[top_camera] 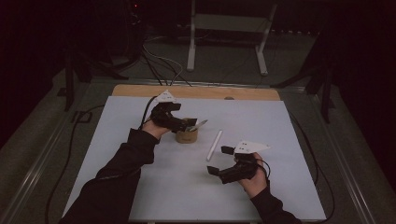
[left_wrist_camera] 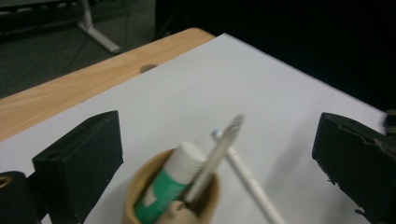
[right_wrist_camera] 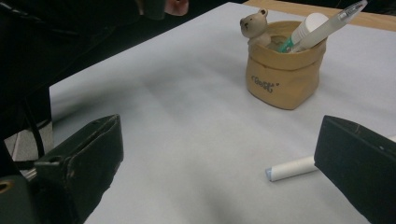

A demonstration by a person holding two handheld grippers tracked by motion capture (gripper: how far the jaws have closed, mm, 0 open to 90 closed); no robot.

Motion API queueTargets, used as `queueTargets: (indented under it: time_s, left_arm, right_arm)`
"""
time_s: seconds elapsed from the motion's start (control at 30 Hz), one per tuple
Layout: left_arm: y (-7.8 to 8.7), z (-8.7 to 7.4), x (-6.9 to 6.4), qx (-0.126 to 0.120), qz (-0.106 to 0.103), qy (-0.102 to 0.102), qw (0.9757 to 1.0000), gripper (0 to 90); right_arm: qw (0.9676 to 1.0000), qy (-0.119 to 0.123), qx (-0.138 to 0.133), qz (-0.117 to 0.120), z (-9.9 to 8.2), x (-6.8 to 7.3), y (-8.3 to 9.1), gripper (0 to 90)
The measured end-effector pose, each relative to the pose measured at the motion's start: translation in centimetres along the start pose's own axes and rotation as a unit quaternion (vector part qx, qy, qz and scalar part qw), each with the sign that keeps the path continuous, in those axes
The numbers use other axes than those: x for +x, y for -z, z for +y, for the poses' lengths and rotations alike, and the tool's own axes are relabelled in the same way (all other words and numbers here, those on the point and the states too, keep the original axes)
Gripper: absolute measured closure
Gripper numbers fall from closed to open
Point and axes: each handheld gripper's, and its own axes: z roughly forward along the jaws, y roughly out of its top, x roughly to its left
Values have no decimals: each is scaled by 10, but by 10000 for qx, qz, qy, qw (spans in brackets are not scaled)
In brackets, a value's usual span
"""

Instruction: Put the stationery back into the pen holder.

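High view: the left claw [top_camera: 187, 122] hovers with jaws spread just over a tan pot [top_camera: 186, 136] mid-tabletop [top_camera: 140, 186], a pen [top_camera: 200, 124] leaning out of the pot. A white stick [top_camera: 214, 145] lies just right of the pot, and the right claw [top_camera: 220, 161], open and empty, waits near its close end.

Left gripper view: jaws wide, nothing between them; the pen [left_wrist_camera: 215, 156] and a glue stick [left_wrist_camera: 173, 179] stand in the pot [left_wrist_camera: 135, 186].

Right gripper view: the white stick [right_wrist_camera: 292, 169] looks light, stiff and smooth, likely to roll; best pinched across its middle.

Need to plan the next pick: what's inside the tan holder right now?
Inside the tan holder: a glue stick with a white cap and green label, and a translucent pen leaning over the rim. A small bear figure sits at the edge. The holder's walls hide anything lower down.
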Motion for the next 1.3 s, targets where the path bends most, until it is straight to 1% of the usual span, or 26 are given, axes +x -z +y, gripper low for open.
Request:
queueTargets:
  time_s: [0.13, 0.37, 0.53, 0.57, 0.6, 0.63, 0.7, 0.8, 0.9, 1.07, 1.17, 1.27, 1.3]
  left_arm:
    - [8, -1, -10, -121, -35, 34, 9999, 24]
    - [13, -15, -27, -237, -40, 91, 9997, 24]
    - [14, -25, -39, -217, -11, 93, 9997, 24]
    - [14, -27, -42, -245, -19, 128, 9996, 24]
    - [14, -28, -44, -230, -15, 119, 9997, 24]
    - [13, -30, -47, -205, 25, 85, 9998, 24]
    - [12, -34, -52, -186, 13, 57, 9998, 24]
    - [10, -39, -59, -171, -29, 109, 9998, 24]
    - [7, -45, -67, -137, -29, 99, 9999, 24]
    - [-1, -55, -77, -58, -104, 138, 9998, 24]
    - [-7, -62, -84, 12, -118, 65, 9999, 24]
    - [-12, -69, -87, 36, -147, 157, 9998, 24]
    - [-14, -71, -88, 84, -137, 151, 9998, 24]
  right_arm:
    - [10000, -1, -35, -39, 1, -2, 3, 12]
    - [9998, -43, -156, -113, 4, -6, 11, 12]
    - [9995, -34, -241, -216, 6, -10, 17, 12]
    - [9994, -55, -257, -215, 7, -11, 18, 12]
    - [9993, -69, -272, -235, 7, -12, 19, 12]
    - [9992, -67, -289, -250, 7, -13, 20, 12]
    - [9991, -85, -323, -270, 8, -14, 23, 12]
    - [9989, -86, -344, -305, 9, -15, 26, 12]
    - [9987, -97, -373, -344, 10, -18, 28, 12]
    - [9982, -130, -425, -399, 10, -21, 31, 12]
    - [9980, -149, -442, -420, 11, -22, 32, 12]
    - [9979, -153, -461, -431, 11, -23, 33, 12]
    - [9979, -157, -465, -434, 11, -24, 33, 12]
